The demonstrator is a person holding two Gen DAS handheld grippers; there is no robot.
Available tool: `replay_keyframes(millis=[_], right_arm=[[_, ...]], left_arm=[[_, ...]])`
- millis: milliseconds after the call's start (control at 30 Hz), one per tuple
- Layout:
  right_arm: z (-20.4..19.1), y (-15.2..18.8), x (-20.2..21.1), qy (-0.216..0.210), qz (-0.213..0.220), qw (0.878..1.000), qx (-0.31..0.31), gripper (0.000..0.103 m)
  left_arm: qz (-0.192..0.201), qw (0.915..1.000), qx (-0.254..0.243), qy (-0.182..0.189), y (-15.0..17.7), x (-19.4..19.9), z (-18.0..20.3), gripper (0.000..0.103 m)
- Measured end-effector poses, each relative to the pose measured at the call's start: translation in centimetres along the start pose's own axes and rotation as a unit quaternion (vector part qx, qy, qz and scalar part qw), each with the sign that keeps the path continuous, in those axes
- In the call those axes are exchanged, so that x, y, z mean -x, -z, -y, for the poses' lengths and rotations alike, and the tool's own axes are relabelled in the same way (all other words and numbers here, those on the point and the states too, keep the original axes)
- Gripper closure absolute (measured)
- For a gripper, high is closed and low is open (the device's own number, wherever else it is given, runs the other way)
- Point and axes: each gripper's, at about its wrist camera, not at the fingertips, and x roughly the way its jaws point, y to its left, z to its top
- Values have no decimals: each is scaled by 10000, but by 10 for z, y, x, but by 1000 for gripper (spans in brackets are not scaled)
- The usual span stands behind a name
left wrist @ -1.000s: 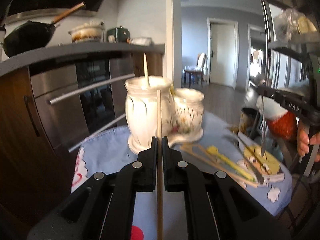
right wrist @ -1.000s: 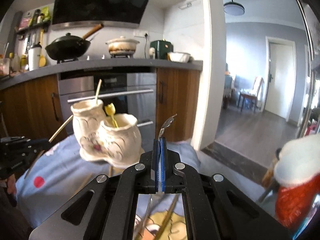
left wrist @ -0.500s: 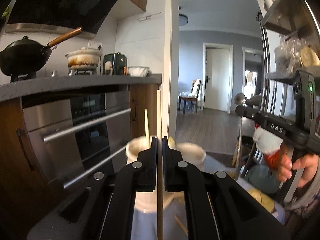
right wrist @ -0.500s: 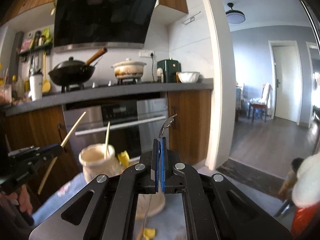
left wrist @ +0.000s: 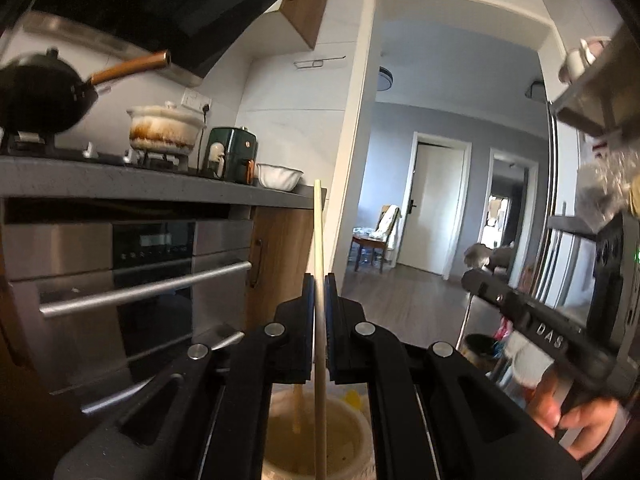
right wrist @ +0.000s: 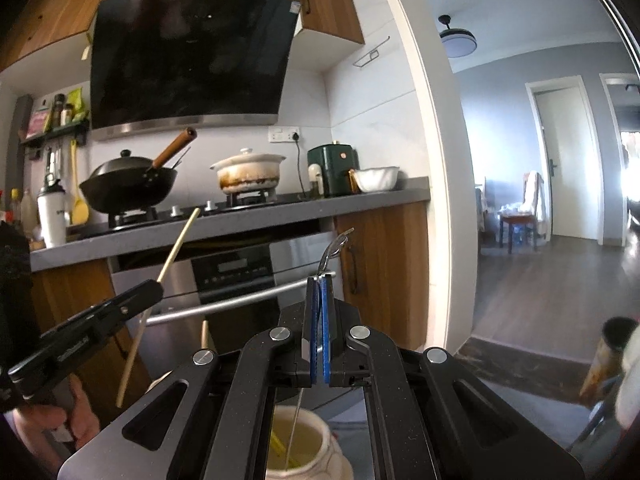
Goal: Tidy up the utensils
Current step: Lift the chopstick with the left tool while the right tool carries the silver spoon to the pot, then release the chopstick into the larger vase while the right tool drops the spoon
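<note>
My left gripper [left wrist: 319, 280] is shut on a wooden chopstick [left wrist: 318, 240] held upright. Its lower end hangs in the mouth of a cream ceramic jar [left wrist: 316, 444] right below, where another chopstick [left wrist: 297, 408] stands. My right gripper [right wrist: 319, 280] is shut on a metal fork [right wrist: 334, 248], tines up. The fork's thin handle reaches down into a second cream jar [right wrist: 308, 448] holding a yellow utensil [right wrist: 280, 444]. The left gripper [right wrist: 154, 290] and its chopstick [right wrist: 176, 244] also show in the right wrist view, at the left.
A steel oven with bar handles [left wrist: 144, 288] and a dark counter [right wrist: 240, 220] stand behind the jars. On the hob sit a black wok [right wrist: 128, 184] and a white pot [right wrist: 250, 172]. A doorway [right wrist: 560, 200] opens to the right.
Both grippers have risen and come over the jars. The jars have dropped to the bottom edge of both views, and the chopstick and the fork now hang into their mouths.
</note>
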Motion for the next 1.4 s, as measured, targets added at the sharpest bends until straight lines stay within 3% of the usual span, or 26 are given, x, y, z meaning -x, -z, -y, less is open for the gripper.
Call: replay_keyframes(millis=[200,333,600,800,1133,1167,1233,1300,1400], right_arm=[[1,11,-16,14,25,10000,-75,100],[1,31,-25,-6,-212,9998,-46,100],[5,61,-16,59,-415,9990,-154,100],[-5,71,-10,50,-445,9989,154,100],[-3,77,-19,-16,-681,9976,115,100],[-2,78,-19,-13,-690,9976,86,100],[-2,78,-20,-7,-705,9975,84,100],[-3,79,-20,-14,-722,9973,113,99],[-5,78,-20,-23,-718,9974,114,70]], left_arm=[[77,9994,-170,-284,13,-27,-5,98],[-7,9985,-239,-489,23,-35,-10,98],[-196,9985,-260,-450,44,-9,-11,98],[-385,9954,-446,-749,56,8,-2,98],[-634,9960,-283,-555,68,12,-6,96],[-618,9960,-303,-573,68,13,-6,94],[-557,9958,-330,-643,68,15,-5,78],[-430,9961,-340,-688,65,21,-5,69],[-320,9958,-405,-758,62,26,-2,51]])
